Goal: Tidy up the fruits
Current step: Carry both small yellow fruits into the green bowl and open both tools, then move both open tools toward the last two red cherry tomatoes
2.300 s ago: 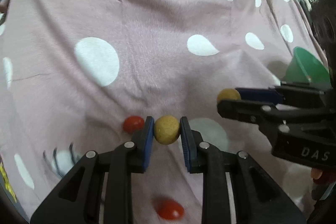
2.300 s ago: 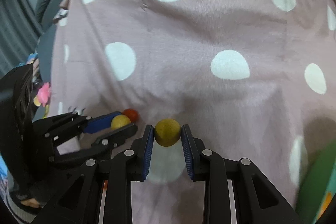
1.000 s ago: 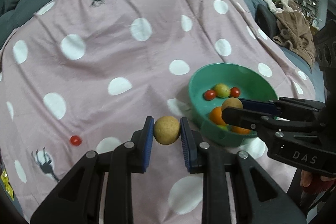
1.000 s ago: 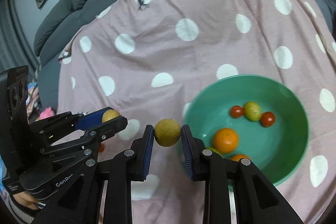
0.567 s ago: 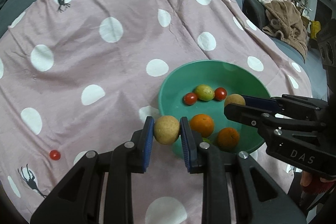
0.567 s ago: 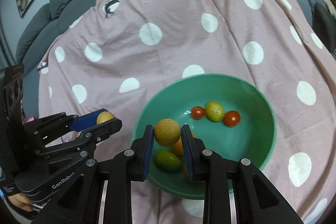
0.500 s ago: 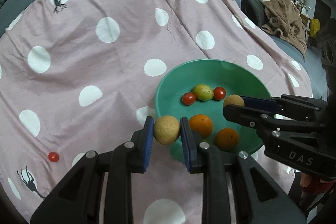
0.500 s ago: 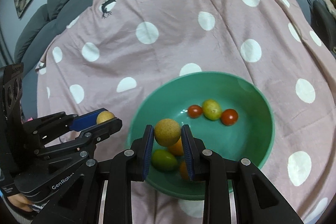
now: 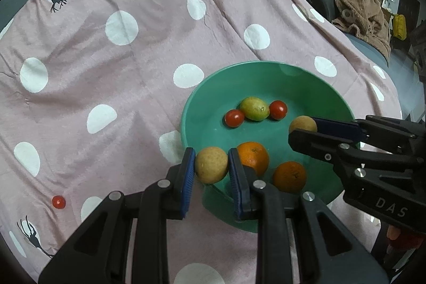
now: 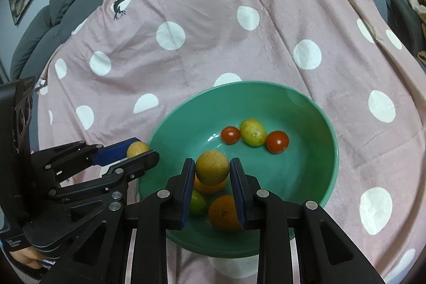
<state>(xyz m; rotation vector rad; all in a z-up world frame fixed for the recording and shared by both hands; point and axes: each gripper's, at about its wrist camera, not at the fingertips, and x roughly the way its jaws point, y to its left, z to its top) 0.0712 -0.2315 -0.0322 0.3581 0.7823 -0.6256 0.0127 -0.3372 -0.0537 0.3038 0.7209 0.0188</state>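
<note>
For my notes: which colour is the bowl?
The bowl is plain green, clearest in the right wrist view.

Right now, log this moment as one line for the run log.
left tool: shut on tan fruit, at bowl near rim | right tool: shut on tan fruit, over bowl | stray cherry tomato on blanket

surface: pink dotted sheet [image 9: 149,25]; on it: green bowl [image 9: 330,92] w/ fruit; red tomato [image 9: 58,202]

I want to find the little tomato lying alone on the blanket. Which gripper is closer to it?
Left. The left gripper sits at the green bowl rim nearest the stray tomato; the right gripper hangs over the bowl's inside, farther away.
</note>
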